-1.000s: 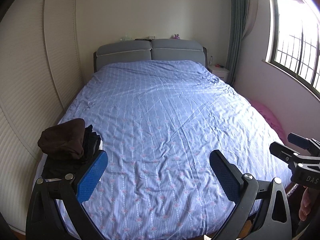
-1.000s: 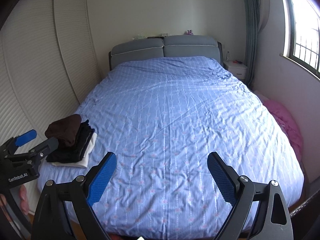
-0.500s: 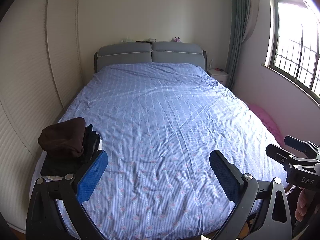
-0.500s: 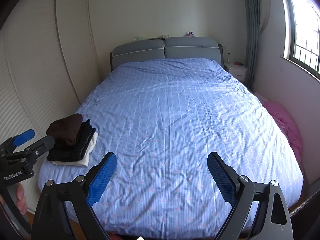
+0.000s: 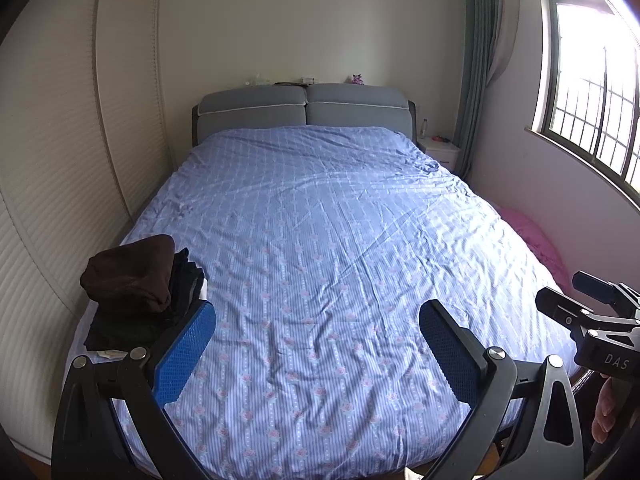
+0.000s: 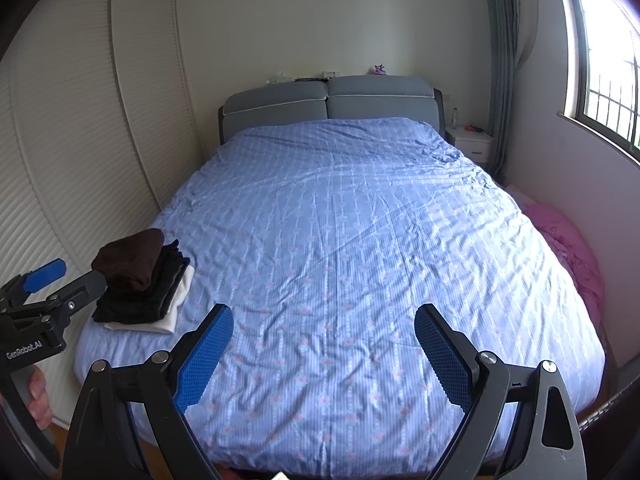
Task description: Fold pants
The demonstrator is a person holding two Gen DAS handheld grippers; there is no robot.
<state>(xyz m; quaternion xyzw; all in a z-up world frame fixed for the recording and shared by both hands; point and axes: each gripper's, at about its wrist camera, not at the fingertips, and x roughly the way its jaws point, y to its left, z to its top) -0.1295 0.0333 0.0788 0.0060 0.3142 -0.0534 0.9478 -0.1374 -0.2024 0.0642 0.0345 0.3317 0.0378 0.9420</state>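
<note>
Pants (image 6: 144, 284): lay as a folded stack at the bed's near left corner, brown piece on top, black pieces under it, a white piece at the bottom; which of these were pants could not be told.
Stack in left view (image 5: 136, 284): sat just past the left pad, apart from it.
Left tongs (image 5: 316, 344): released, pads wide apart, nothing between them, held above the foot of the bed.
Right tongs (image 6: 324, 348): released as well, wide apart, empty, aimed along the bed's middle.
Bed (image 6: 360, 220): blue patterned cover, lightly creased, nothing lying on its middle.
Pink heap (image 6: 568, 248): lay by the bed's right side under the window; what it was could not be told.
Step, as judged: no unfolded pants showed, so either the folding was done or the next piece had to be fetched.
Doing it well: spread a fresh piece flat on the bed's middle, well apart from the stack, and pinch at the waistband corners so both layers lift together.
</note>
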